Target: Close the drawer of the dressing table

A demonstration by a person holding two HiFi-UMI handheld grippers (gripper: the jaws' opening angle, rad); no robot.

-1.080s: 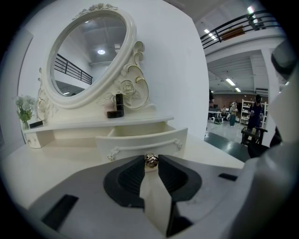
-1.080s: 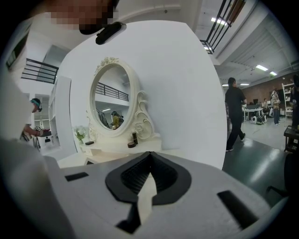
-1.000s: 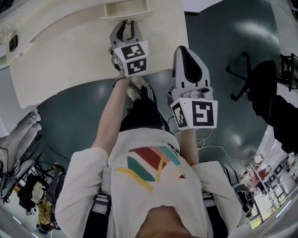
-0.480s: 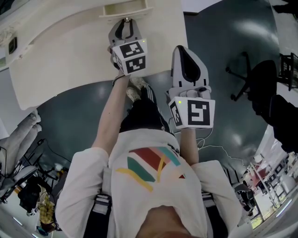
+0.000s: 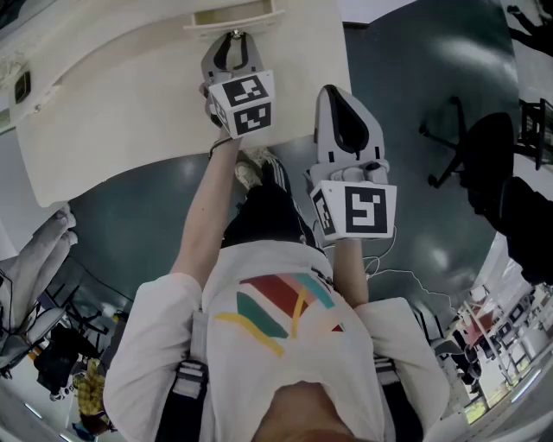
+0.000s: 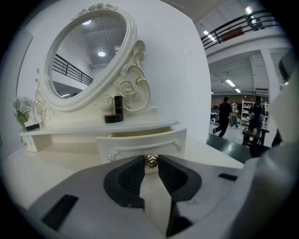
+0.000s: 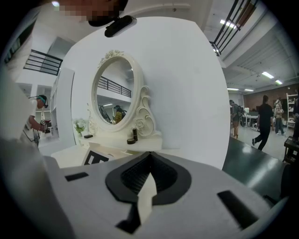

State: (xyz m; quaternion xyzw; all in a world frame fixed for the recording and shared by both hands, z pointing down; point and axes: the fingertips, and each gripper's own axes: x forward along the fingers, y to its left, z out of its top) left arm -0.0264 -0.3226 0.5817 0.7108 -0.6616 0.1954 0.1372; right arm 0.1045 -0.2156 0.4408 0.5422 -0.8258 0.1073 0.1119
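My left gripper (image 6: 150, 166) is clamped on the small ribbed metal knob (image 6: 150, 160) of the drawer (image 6: 140, 140). The drawer stands partly pulled out of the dressing table (image 5: 130, 104), straight ahead of the jaws. Its long curved front runs crosswise to them, so closing it means pushing straight forward. The glossy cream surface is probably painted wood. My right gripper (image 7: 149, 155), farther back, is closed on nothing.

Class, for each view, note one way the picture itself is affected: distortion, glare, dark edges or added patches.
Head view: wide-angle bending curves the edge of the dressing table; the dark floor shows soft glare. Left gripper view: black corners; the mirror reflects bright ceiling lights; the drawer knob is sharp. Right gripper view: dark corners again, plus a mosaic patch at the top, laid over afterwards.
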